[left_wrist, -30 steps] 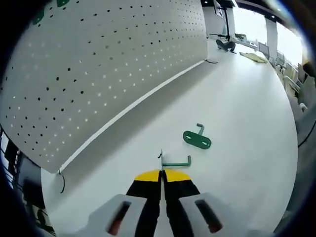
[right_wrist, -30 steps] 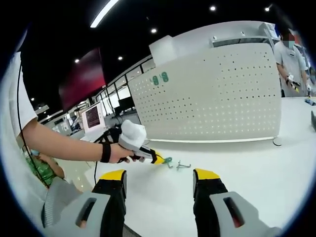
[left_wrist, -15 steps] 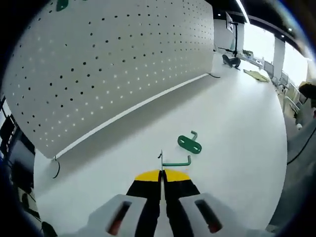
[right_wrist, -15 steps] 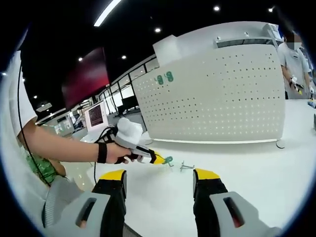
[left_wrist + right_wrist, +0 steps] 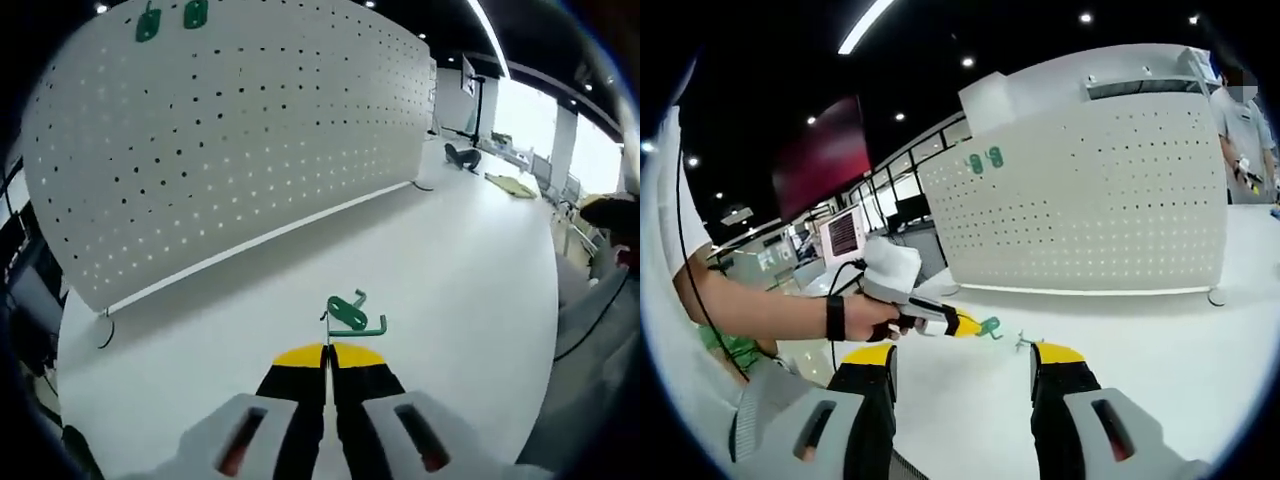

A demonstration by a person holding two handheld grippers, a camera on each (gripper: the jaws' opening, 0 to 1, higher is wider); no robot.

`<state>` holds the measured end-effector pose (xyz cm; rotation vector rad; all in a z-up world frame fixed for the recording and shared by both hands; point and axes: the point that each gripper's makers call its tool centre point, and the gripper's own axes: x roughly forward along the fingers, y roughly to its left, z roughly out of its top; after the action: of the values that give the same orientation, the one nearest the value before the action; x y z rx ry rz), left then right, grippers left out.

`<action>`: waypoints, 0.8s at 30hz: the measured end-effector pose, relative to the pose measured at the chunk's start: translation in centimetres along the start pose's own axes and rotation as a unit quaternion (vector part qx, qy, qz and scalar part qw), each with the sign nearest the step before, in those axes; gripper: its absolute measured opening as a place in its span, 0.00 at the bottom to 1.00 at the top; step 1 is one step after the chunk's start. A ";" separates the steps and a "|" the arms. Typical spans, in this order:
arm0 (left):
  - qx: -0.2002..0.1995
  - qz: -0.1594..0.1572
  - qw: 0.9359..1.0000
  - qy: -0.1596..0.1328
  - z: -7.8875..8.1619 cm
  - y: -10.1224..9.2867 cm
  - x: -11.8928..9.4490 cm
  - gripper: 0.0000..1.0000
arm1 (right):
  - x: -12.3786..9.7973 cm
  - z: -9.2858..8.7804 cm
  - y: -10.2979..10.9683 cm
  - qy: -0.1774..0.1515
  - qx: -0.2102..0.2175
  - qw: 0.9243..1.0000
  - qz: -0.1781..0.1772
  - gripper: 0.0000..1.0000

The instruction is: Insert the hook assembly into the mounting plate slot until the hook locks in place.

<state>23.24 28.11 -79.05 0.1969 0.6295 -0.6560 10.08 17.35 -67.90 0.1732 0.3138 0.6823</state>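
Left gripper view: left gripper point(image 5: 327, 350) jaws pressed together on green hook point(image 5: 357, 329), its wire end hidden betw. tips. Green mounting plate point(image 5: 346, 310) just beyond hook, overlapping it; contact unclear. White pegboard point(image 5: 230, 140) far left.

Right gripper view: right gripper point(image 5: 965, 365) jaws wide apart, nothing held. Left gripper seen at left, hook w/ plate tiny, detail unreadable.
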 end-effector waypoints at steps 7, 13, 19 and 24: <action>-0.005 -0.010 1.000 -0.026 0.7 -1.6 -1.1 0.01 | -0.1 0.3 0.2 -0.005 0.000 1.000 0.001 0.54; -0.019 -0.027 0.998 -0.052 1.4 -3.2 -2.2 0.01 | -0.1 0.1 0.4 -0.005 0.003 1.000 0.002 0.53; -0.018 -0.040 0.997 -0.065 1.5 -4.9 -3.1 0.01 | -0.1 0.2 0.6 -0.007 0.006 1.000 0.002 0.51; -0.022 -0.047 0.996 -0.079 1.9 -6.1 -3.8 0.01 | 0.0 0.2 0.5 -0.007 0.010 1.000 0.003 0.50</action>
<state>18.02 24.62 -75.14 0.0736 0.5028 -0.7400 9.82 17.75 -67.59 0.1974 0.3056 0.6842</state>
